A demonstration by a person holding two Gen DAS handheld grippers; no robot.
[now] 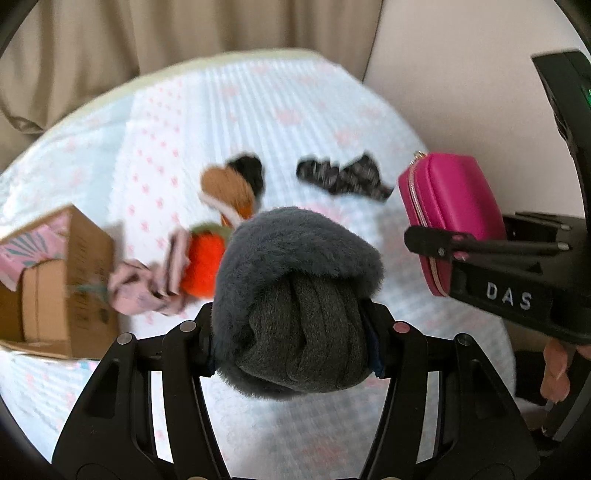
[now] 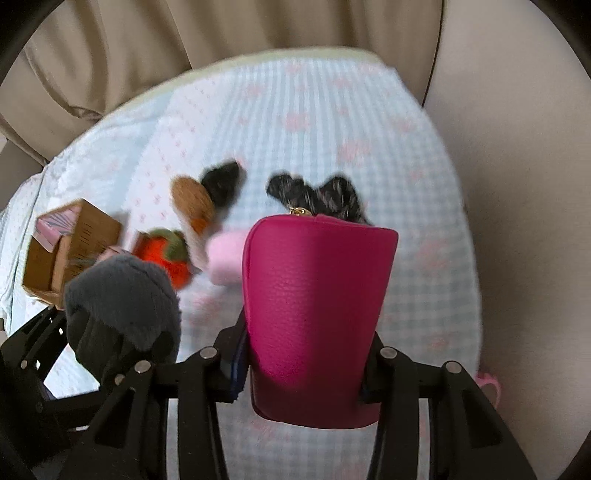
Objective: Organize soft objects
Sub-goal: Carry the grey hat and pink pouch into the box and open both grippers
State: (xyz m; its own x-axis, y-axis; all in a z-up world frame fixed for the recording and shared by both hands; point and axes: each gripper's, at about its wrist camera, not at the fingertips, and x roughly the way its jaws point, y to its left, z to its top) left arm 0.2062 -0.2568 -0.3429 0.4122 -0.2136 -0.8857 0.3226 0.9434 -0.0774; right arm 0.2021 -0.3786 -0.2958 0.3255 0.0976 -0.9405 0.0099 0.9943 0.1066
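My left gripper is shut on a rolled grey fuzzy sock bundle, held above the bed; the bundle also shows in the right wrist view. My right gripper is shut on a magenta zip pouch, seen at the right of the left wrist view. On the bed ahead lie an orange plush fruit, a brown and black plush, a pink cloth and a dark patterned cloth. A pale pink soft item lies by the pouch.
An open cardboard box stands on the bed at the left, also in the right wrist view. The bed has a light blue checked sheet. Beige curtains hang behind, and a wall is at the right.
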